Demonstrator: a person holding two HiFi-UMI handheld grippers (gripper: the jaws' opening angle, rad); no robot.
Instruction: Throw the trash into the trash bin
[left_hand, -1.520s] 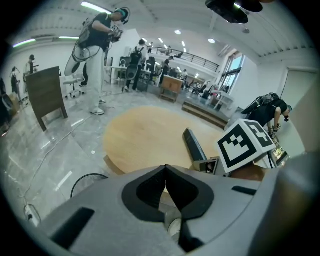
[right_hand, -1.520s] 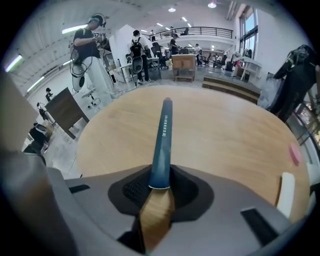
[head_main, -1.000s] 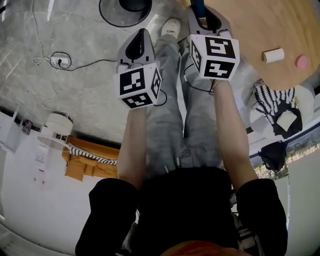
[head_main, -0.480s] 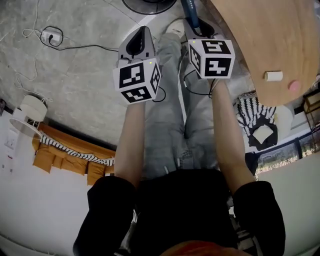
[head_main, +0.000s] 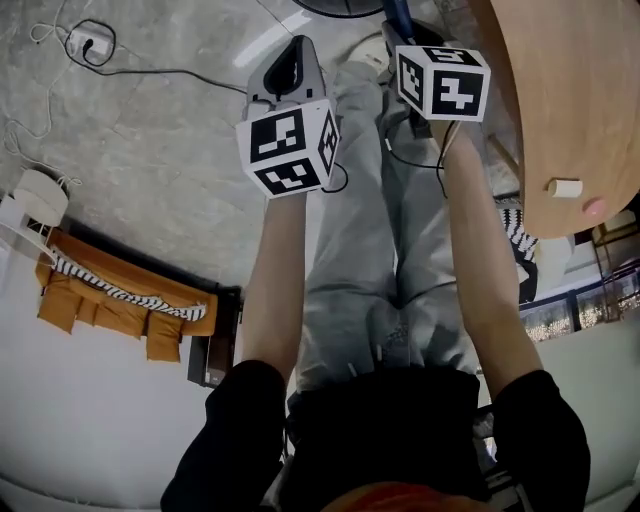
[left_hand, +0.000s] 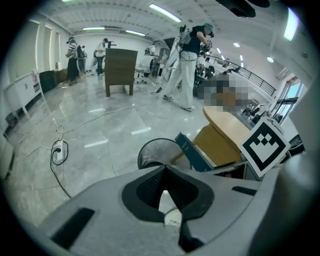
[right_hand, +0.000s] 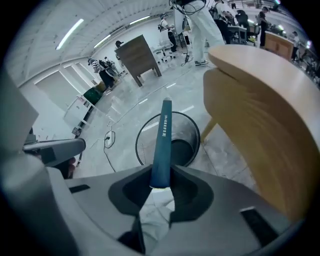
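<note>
Slim dark-blue cardboard box (right_hand: 163, 142) clamped in the right gripper (right_hand: 161, 172), over the round black mesh trash bin (right_hand: 186, 128). Left gripper (left_hand: 164, 169), pointed toward the bin, is closed and empty.

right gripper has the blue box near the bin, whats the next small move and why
Probably ease the right gripper toward the trash bin before releasing: its jaws clamp the blue box, which overlaps the open bin in the right gripper view, yet the left gripper view shows it off to the bin's side.
</note>
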